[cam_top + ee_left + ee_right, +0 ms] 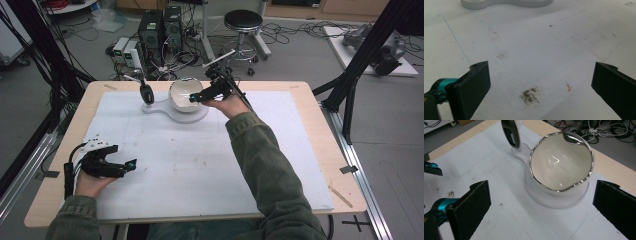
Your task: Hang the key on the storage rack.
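A white bowl (183,94) with a silver rim (560,167) stands on the round end of a flat white base (170,112) at the back of the table. A black oblong piece (146,93) (510,132) stands upright on the base's smaller end. My right gripper (192,98) (541,205) is open, jaws wide, with the bowl just ahead between them and untouched. My left gripper (131,164) (540,85) is open low over the white mat (529,50) near the front left, holding nothing.
The white mat (200,165) covers most of the wooden table (320,125). A dark dirt stain (529,96) lies on the mat between the left jaws. Black frame posts (360,55) stand right of the table; computers, cables and a stool (243,22) sit behind it.
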The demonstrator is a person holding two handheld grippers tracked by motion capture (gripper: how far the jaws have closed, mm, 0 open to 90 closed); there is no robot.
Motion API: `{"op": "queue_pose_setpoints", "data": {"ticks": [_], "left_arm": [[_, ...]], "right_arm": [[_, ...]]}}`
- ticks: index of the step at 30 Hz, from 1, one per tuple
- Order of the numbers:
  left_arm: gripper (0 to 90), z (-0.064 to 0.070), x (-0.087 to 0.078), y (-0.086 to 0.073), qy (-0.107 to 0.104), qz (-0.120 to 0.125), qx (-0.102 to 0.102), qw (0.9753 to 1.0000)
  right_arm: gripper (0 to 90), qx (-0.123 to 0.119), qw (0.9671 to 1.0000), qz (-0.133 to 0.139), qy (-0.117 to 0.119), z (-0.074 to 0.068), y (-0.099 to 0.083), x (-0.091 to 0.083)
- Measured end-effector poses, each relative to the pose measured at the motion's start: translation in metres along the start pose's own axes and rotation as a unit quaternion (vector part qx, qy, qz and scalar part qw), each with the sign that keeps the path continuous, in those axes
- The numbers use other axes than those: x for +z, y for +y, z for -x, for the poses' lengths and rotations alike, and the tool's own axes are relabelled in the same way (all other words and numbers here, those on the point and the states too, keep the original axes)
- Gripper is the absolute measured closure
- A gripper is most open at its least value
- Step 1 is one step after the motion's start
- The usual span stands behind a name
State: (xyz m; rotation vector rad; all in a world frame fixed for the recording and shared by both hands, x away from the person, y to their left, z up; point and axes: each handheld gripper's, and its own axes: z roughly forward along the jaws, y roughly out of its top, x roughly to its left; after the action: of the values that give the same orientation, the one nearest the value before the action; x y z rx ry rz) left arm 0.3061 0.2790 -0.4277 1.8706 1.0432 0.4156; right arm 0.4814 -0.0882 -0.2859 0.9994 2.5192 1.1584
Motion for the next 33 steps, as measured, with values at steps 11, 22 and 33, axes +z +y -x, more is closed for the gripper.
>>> {"op": "queue_pose_setpoints", "data": {"ticks": [11, 22, 33], "left_arm": [[2.7, 0.000, -0.001, 0.000, 0.002, -0.005, 0.002, 1.0000], [2.7, 0.002, -0.003, -0.002, 0.003, -0.008, -0.003, 1.0000], [2.7, 0.003, -0.003, -0.003, 0.006, -0.010, -0.006, 0.9999]], "right_arm": [[0.5, 0.017, 0.9997, 0.005, -0.014, 0.017, -0.038, -0.031], [0.5, 0.042, 0.9983, 0.013, -0.038, 0.034, -0.077, -0.061], [0.5, 0.051, 0.9978, 0.015, -0.039, 0.038, -0.123, -0.067]]}}
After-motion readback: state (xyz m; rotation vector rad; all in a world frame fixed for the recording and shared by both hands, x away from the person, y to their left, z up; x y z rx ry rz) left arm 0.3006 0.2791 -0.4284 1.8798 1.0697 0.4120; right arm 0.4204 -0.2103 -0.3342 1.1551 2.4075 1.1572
